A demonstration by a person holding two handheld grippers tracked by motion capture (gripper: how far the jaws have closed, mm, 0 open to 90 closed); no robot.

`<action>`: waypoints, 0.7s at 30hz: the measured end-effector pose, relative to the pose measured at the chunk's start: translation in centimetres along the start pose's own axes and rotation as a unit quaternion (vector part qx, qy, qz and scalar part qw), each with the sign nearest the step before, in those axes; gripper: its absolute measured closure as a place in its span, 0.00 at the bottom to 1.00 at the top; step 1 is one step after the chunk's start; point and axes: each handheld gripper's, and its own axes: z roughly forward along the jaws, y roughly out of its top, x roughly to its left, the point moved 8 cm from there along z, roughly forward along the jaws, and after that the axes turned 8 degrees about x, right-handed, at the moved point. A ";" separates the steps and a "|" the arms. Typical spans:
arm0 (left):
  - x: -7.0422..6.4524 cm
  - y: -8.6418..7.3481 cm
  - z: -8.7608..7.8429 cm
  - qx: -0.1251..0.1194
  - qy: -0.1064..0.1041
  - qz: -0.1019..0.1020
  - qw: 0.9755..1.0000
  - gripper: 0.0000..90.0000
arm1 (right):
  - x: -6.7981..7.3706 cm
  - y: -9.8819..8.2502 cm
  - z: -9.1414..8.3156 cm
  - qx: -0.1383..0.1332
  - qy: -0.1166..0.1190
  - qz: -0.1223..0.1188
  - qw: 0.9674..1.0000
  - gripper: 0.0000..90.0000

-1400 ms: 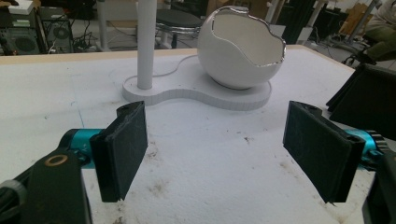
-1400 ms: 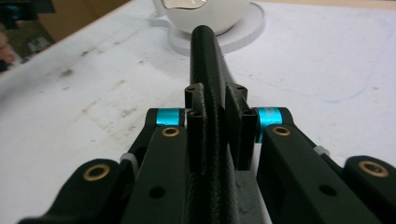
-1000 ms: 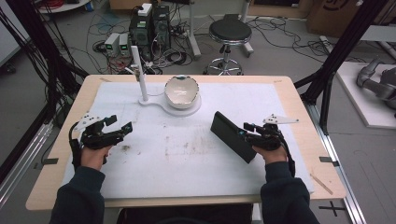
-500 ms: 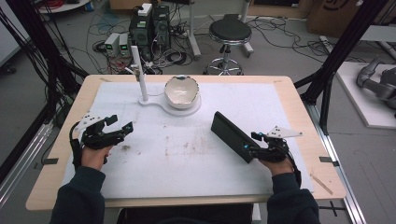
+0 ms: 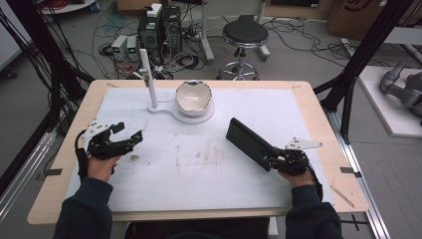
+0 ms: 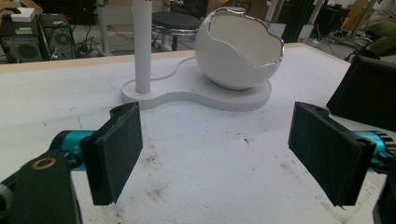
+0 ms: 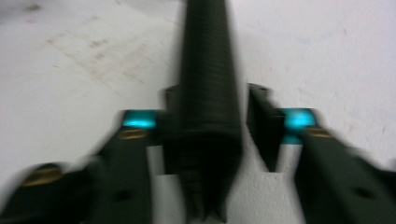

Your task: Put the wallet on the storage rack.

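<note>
Slab (image 5: 249, 143), flat black rigid-looking panel, sits right of centre in high view, tilted, near end between R gripper (image 5: 278, 162) jaws. Jaws have just been closing; R gripper view blurred, small gap at one pad, so can't tell if pinched. Probably light, stiff; grip near edge. L gripper (image 6: 224, 154) spread wide, empty.

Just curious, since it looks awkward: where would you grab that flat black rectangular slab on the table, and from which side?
Grip the flat black rectangular slab across its thin edge at the near short end, coming in level from the person's side. It is broad but slim, so only its thickness fits between two jaws. The right gripper does so here: the slab stands edge-up between its pads, though blur hides how firmly they press.
</note>
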 end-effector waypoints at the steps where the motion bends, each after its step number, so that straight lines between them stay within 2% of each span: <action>1: 0.0 0.0 0.0 0.000 0.000 0.000 1.000 0.20 | 0.0 0.2 -0.3 -0.006 -0.005 -0.008 1.000 0.81; 2: 0.1 0.0 0.0 0.001 0.001 0.000 1.000 0.20 | 0.0 0.4 -0.6 -0.013 -0.003 -0.015 1.000 0.81; 4: 0.1 0.0 0.0 0.000 0.000 -0.002 1.000 0.20 | 0.2 1.0 -1.1 -0.031 -0.004 -0.012 0.999 0.81; 5: 0.2 0.0 0.0 0.001 0.001 -0.003 1.000 0.20 | 0.2 1.0 -1.1 -0.031 -0.004 -0.012 0.999 0.81; 8: 0.2 -0.1 0.1 0.001 0.001 -0.004 1.000 0.20 | 0.5 2.1 -1.8 -0.064 -0.007 -0.001 0.998 0.81; 16: 0.0 -0.1 0.1 0.006 0.001 0.001 1.000 0.20 | 0.9 3.3 -2.4 -0.081 -0.009 0.001 0.997 0.81; 21: 0.0 -0.1 0.1 0.005 0.002 0.007 1.000 0.20 | 1.0 3.4 -2.5 -0.079 -0.008 0.001 0.997 0.81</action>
